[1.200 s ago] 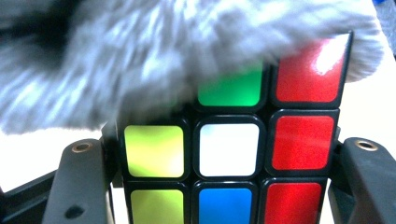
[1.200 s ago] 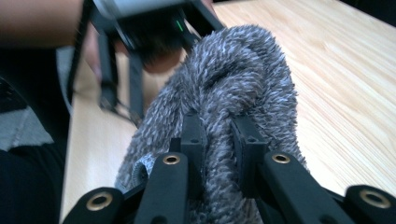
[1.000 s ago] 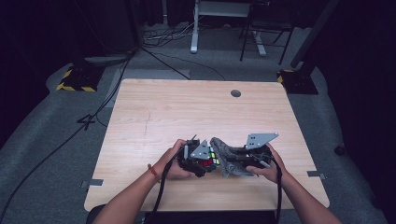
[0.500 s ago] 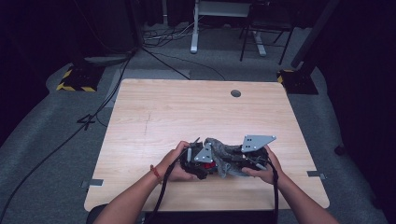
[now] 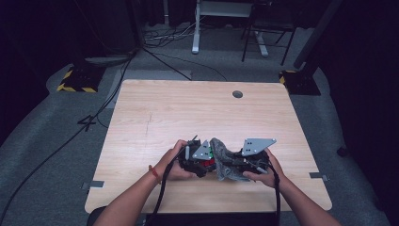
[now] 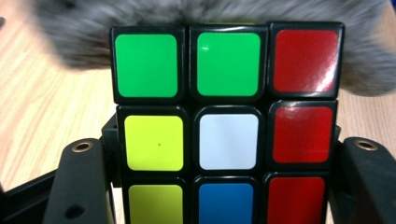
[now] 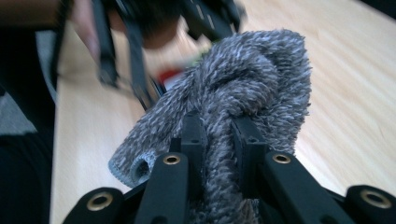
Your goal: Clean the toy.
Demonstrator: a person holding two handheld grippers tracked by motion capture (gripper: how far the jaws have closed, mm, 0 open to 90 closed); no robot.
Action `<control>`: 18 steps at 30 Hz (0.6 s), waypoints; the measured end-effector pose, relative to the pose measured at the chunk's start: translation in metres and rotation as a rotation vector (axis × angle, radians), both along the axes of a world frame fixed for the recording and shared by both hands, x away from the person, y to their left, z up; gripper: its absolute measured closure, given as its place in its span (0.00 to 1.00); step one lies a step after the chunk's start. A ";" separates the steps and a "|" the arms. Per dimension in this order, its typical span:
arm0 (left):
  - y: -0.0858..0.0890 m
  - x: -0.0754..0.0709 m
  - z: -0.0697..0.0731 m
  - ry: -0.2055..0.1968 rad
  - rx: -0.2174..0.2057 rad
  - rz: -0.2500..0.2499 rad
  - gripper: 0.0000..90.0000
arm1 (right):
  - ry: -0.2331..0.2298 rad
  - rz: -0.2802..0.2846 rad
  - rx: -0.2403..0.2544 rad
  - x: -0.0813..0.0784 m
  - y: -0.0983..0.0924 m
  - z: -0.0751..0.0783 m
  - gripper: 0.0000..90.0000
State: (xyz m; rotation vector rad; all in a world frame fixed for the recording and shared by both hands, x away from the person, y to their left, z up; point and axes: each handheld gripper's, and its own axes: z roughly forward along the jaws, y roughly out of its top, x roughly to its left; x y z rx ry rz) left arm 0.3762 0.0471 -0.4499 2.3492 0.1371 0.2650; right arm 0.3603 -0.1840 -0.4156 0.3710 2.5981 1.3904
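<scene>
A colour-tiled puzzle cube (image 6: pixel 226 126) sits between the jaws of my left gripper (image 6: pixel 224 186), which is shut on it; green, red, yellow, white and blue tiles face the camera. A fuzzy grey cloth (image 7: pixel 243 93) is bunched between the jaws of my right gripper (image 7: pixel 219 135), shut on it. In the high view both grippers meet near the table's front edge: the left gripper (image 5: pixel 197 160) with the cube (image 5: pixel 206 163) and the right gripper (image 5: pixel 244 165) pressing the cloth (image 5: pixel 226 160) against the cube's right side.
The wooden table (image 5: pixel 188 113) has a round cable hole (image 5: pixel 237 94) at its far side. Cables trail from both grippers over the front edge. Beyond the table stand a desk frame (image 5: pixel 226 19) and floor cables on grey carpet.
The right gripper with the cloth has shifted slightly against the cube, and the cloth's bunch now stands a little higher. The left gripper and cube stay in place.
</scene>
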 end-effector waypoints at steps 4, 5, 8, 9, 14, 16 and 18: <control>-0.007 -0.004 -0.002 0.009 0.015 -0.028 0.37 | -0.036 -0.037 0.011 0.000 0.003 0.005 0.86; -0.007 -0.004 -0.001 0.007 0.016 -0.030 0.37 | -0.035 -0.050 -0.003 0.002 0.003 0.004 0.86; -0.004 -0.007 0.004 0.008 -0.015 -0.049 0.37 | -0.041 -0.096 -0.049 0.008 -0.001 -0.001 0.86; -0.002 -0.008 0.007 -0.001 -0.029 -0.047 0.37 | -0.037 -0.105 -0.054 0.010 -0.003 -0.003 0.86; 0.007 -0.007 0.016 -0.015 -0.070 -0.018 0.37 | 0.003 -0.120 -0.075 0.017 -0.011 -0.014 0.86; 0.010 -0.005 0.017 -0.015 -0.071 -0.006 0.37 | 0.004 -0.104 -0.067 0.015 -0.011 -0.015 0.86; 0.012 -0.003 0.016 -0.017 -0.066 0.007 0.37 | 0.003 -0.086 -0.051 0.011 -0.008 -0.013 0.86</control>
